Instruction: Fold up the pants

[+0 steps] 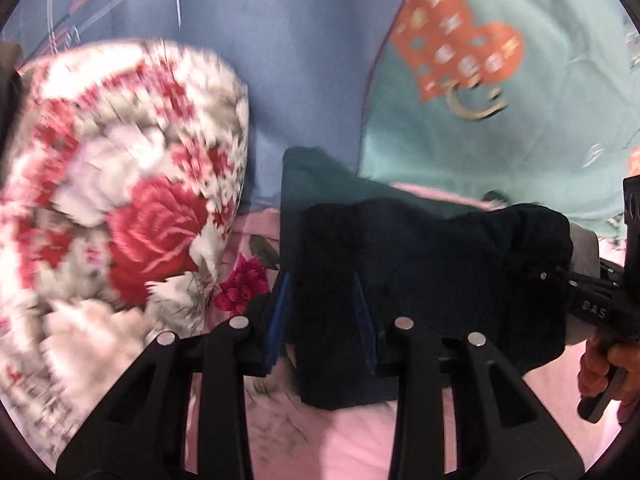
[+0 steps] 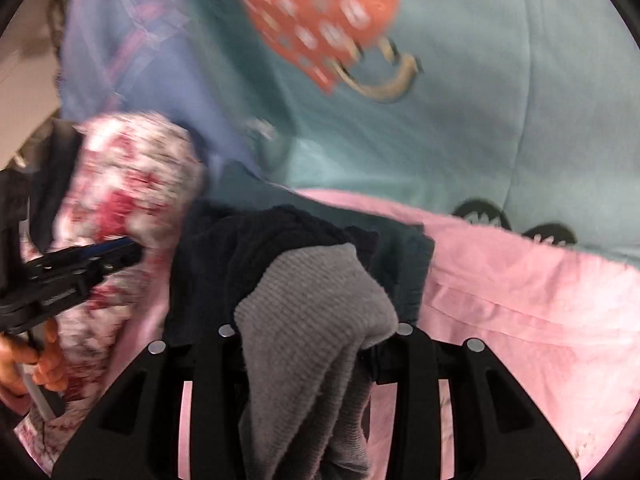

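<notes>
The pants [image 1: 420, 280] are dark navy with a grey ribbed inner side [image 2: 312, 320], bunched and lifted above the pink bedsheet [image 1: 360, 440]. My left gripper [image 1: 324, 292] is shut on the left end of the dark cloth, which fills the gap between its blue-padded fingers [image 1: 278, 312]. My right gripper [image 2: 312, 336] is shut on the other end; grey cloth drapes over its fingers and hides them. The right gripper also shows in the left wrist view [image 1: 560, 276], and the left gripper shows in the right wrist view [image 2: 116, 252].
A floral red and white pillow [image 1: 120, 208] lies to the left. A teal blanket with an orange heart print [image 1: 520, 120] and a blue sheet [image 1: 300, 60] lie behind. A dark teal folded cloth [image 1: 316, 176] sits under the pants.
</notes>
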The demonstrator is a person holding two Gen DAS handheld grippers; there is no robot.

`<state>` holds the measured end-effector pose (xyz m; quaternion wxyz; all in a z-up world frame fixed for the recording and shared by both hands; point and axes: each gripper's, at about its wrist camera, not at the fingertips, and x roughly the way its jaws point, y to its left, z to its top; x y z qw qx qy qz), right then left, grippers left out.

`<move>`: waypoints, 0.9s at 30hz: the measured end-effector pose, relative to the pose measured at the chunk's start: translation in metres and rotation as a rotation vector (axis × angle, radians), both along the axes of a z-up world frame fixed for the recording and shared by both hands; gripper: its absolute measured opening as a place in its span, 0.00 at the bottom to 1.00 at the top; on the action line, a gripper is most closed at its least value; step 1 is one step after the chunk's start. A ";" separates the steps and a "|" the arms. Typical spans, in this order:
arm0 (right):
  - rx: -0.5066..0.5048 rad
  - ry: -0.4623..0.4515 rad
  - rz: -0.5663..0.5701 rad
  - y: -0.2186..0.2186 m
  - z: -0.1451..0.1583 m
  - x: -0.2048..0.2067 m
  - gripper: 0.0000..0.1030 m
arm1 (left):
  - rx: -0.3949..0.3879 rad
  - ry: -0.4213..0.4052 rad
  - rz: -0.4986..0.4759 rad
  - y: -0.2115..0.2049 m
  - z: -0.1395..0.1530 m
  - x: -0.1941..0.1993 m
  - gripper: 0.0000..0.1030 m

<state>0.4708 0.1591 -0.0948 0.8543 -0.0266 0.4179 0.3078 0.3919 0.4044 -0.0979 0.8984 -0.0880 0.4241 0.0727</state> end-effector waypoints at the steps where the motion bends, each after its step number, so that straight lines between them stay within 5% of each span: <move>1: -0.031 0.006 -0.020 0.001 -0.010 0.006 0.46 | 0.013 0.021 0.010 0.004 -0.009 0.005 0.38; 3: -0.049 0.040 -0.065 -0.003 -0.024 0.016 0.65 | 0.028 0.049 0.029 0.012 -0.022 0.010 0.45; 5: -0.033 0.064 -0.097 -0.016 -0.020 0.017 0.71 | -0.002 0.028 0.021 0.019 -0.018 0.003 0.44; 8: -0.090 0.042 -0.092 -0.028 0.005 0.008 0.71 | -0.005 -0.059 -0.008 0.017 0.007 -0.008 0.54; 13: -0.039 -0.171 -0.104 -0.043 0.070 -0.035 0.71 | -0.102 -0.138 -0.169 -0.014 0.022 0.004 0.58; 17: 0.031 -0.102 0.038 -0.017 0.065 -0.038 0.36 | -0.131 -0.079 -0.243 -0.040 -0.006 0.033 0.58; 21: -0.109 0.027 0.025 0.001 0.002 -0.004 0.12 | -0.126 0.009 -0.252 -0.038 -0.041 0.056 0.58; 25: 0.005 0.100 -0.017 -0.020 -0.013 0.015 0.07 | -0.091 0.034 -0.278 -0.040 -0.040 0.060 0.58; 27: 0.050 0.148 -0.032 -0.025 -0.002 0.010 0.13 | -0.085 0.014 -0.259 -0.036 -0.024 0.050 0.58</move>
